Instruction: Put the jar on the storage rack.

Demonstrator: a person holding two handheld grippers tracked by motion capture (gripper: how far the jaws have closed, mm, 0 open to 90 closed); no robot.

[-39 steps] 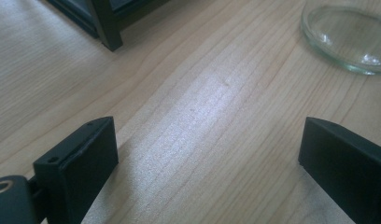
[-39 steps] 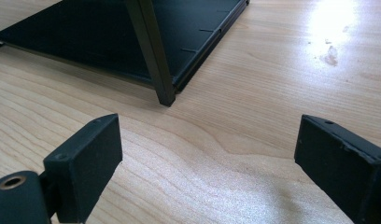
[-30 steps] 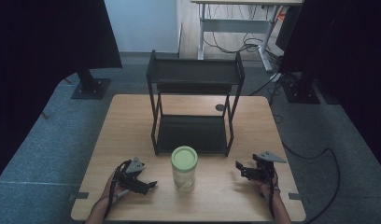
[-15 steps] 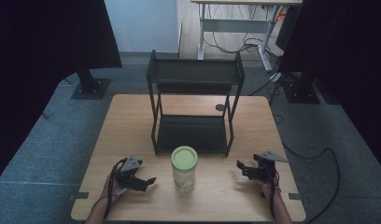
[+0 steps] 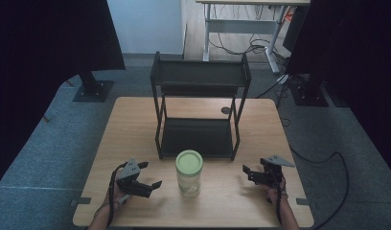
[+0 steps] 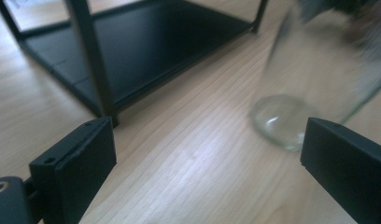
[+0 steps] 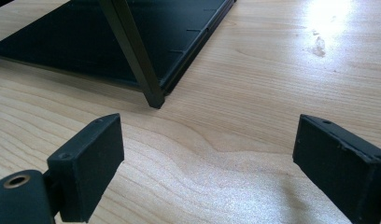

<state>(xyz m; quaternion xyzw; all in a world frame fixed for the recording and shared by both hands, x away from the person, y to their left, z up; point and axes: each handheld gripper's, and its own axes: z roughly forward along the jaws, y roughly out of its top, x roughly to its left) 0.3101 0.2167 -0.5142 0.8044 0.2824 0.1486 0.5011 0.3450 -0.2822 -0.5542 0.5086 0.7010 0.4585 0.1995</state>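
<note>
A clear glass jar [image 5: 189, 175] with a pale green lid stands upright on the wooden table [image 5: 136, 129], near its front edge. Its glass base [image 6: 279, 119] shows blurred ahead and right of my left gripper's jaws. My left gripper [image 5: 150, 175] rests open on the table to the left of the jar, apart from it. To the jar's right, my right gripper [image 5: 245, 173] is open too, with bare wood between its jaws [image 7: 207, 154]. A black two-tier metal shelf rack [image 5: 198, 76] stands behind the jar.
The rack's lower shelf [image 7: 86, 37] and a front leg [image 7: 142, 70] lie just ahead of my right gripper. A small dark disc [image 5: 225, 110] sits on the table by the rack's right rear leg. Dark monitor stands and cables flank the table on the floor.
Both grippers have shifted only slightly over the table; the left one has edged a little toward the jar. The jar and rack have not moved.
</note>
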